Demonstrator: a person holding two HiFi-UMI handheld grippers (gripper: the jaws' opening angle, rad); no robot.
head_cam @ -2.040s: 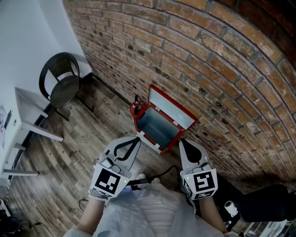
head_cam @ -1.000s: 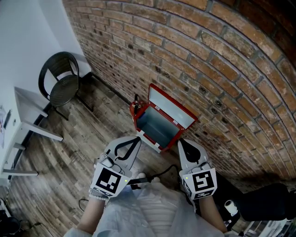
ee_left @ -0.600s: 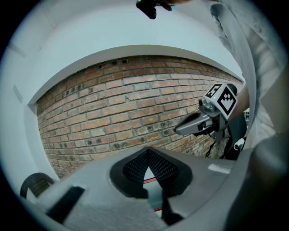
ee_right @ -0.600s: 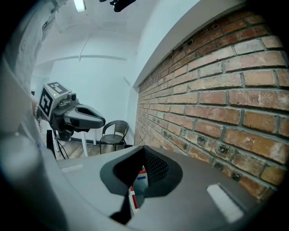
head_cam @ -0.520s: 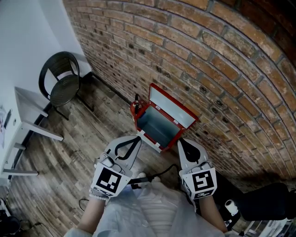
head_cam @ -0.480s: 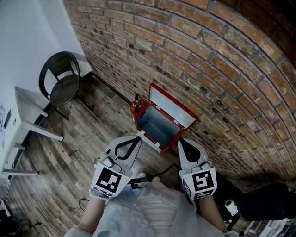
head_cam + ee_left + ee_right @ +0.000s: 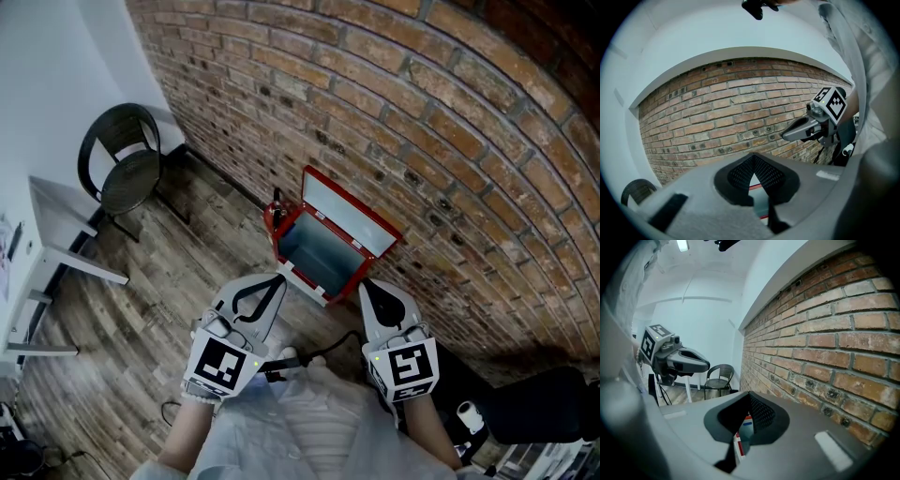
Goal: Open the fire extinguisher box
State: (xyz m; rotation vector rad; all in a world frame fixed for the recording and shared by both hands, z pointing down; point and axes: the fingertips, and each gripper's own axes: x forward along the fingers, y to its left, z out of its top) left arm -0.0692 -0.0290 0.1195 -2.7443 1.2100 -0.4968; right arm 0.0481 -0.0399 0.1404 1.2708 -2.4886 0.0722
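Nothing has shifted since before. Against the far red brick wall (image 7: 422,112) the red metal fire extinguisher box (image 7: 319,255) sits open, lid tilted back. Nearer, the grey left gripper (image 7: 277,279) and right gripper (image 7: 367,285) hover, jaws pressed together, empty.

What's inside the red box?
Only a bare grey-blue interior shows inside the box, with the lid raised. The near wall hides the front strip of its bottom.
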